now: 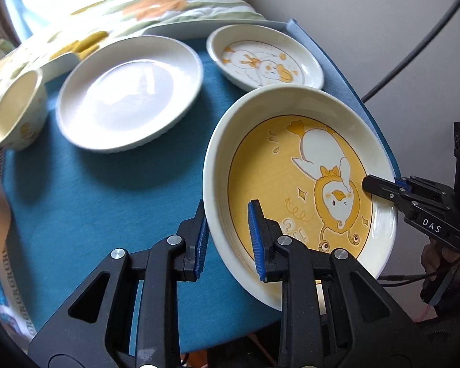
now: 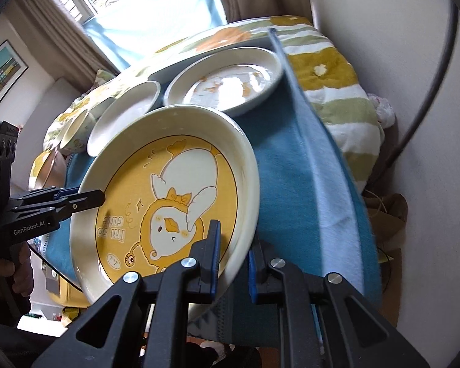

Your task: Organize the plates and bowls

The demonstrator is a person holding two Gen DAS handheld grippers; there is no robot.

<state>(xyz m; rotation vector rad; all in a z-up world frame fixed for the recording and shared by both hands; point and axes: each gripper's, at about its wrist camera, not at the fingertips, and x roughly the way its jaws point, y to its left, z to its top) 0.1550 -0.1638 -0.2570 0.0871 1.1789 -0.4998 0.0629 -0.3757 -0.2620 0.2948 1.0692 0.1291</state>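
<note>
While both tongs pinch the yellow duck plate (image 1: 294,184), the left wrist view shows the left tongs (image 1: 228,239) clamping its near rim above the blue worktop (image 1: 92,208). Right wrist view: right tongs (image 2: 233,260) nip the opposite rim. Glazed ceramic, stiff, slick, breakable; rim grips suit.

The yellow plate (image 1: 291,184) has a cream rim and a mustard centre printed with a white duck in a yellow hood. At eleven o'clock from it lies a plain white plate (image 1: 128,92); at twelve o'clock a small white plate (image 1: 265,58) carries an orange-and-white duck drawing. At ten o'clock stands a cream bowl (image 1: 17,110) with yellow marks. The cloth (image 1: 92,199) beneath is teal. The blanket (image 2: 337,70) shows green, white and mustard stripes.
</note>
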